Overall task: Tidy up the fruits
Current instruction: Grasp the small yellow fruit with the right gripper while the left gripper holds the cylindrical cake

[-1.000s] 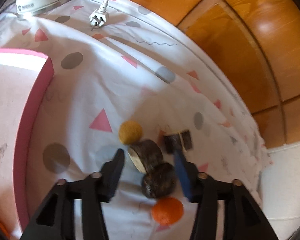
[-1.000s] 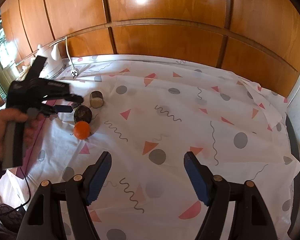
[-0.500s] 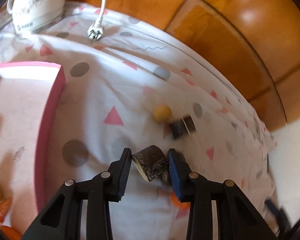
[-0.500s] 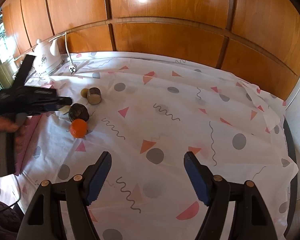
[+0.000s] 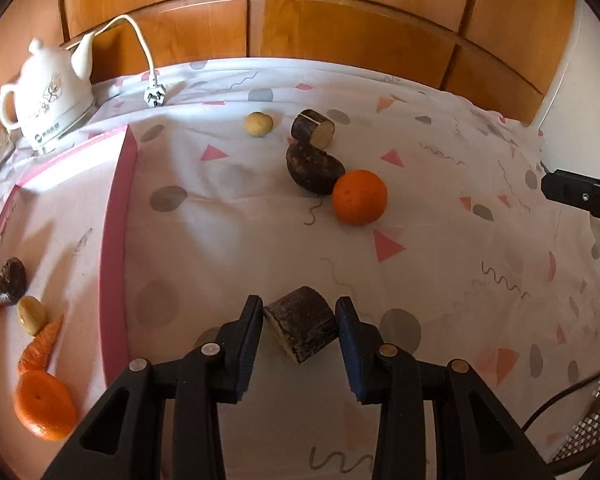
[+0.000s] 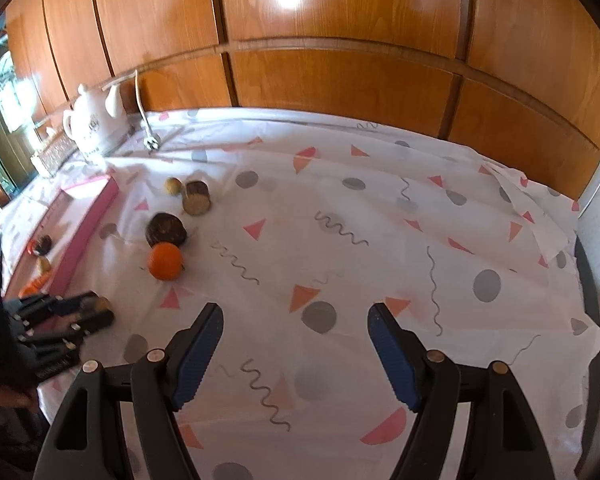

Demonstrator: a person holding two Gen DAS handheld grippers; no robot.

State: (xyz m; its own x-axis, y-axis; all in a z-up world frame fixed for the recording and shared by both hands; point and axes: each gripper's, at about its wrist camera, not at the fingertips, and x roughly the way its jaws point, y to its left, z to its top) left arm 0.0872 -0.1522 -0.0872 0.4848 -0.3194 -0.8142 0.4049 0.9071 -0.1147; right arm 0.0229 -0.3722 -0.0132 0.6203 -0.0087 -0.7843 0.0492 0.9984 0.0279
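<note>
My left gripper (image 5: 299, 322) is shut on a dark brown cut cylinder piece (image 5: 302, 329) and holds it above the patterned cloth, right of the pink tray (image 5: 118, 216). The tray holds an orange (image 5: 44, 404), a carrot (image 5: 40, 348), a small yellow-brown fruit (image 5: 31, 315) and a dark fruit (image 5: 10, 281). On the cloth lie an orange (image 5: 359, 197), a dark round fruit (image 5: 314, 168), a second cut cylinder (image 5: 314, 128) and a small yellow fruit (image 5: 259, 123). My right gripper (image 6: 296, 336) is open and empty over the cloth; the left gripper (image 6: 96, 312) shows at its left.
A white kettle (image 5: 46, 92) with its cord and plug (image 5: 155, 96) stands at the back left. Wooden panels (image 6: 340, 40) line the back. The cloth's edge drops off at the right (image 6: 580, 312).
My left gripper closed on the cut cylinder piece, lifted it and drew back from the fruit group toward the tray side. The right gripper stayed put.
</note>
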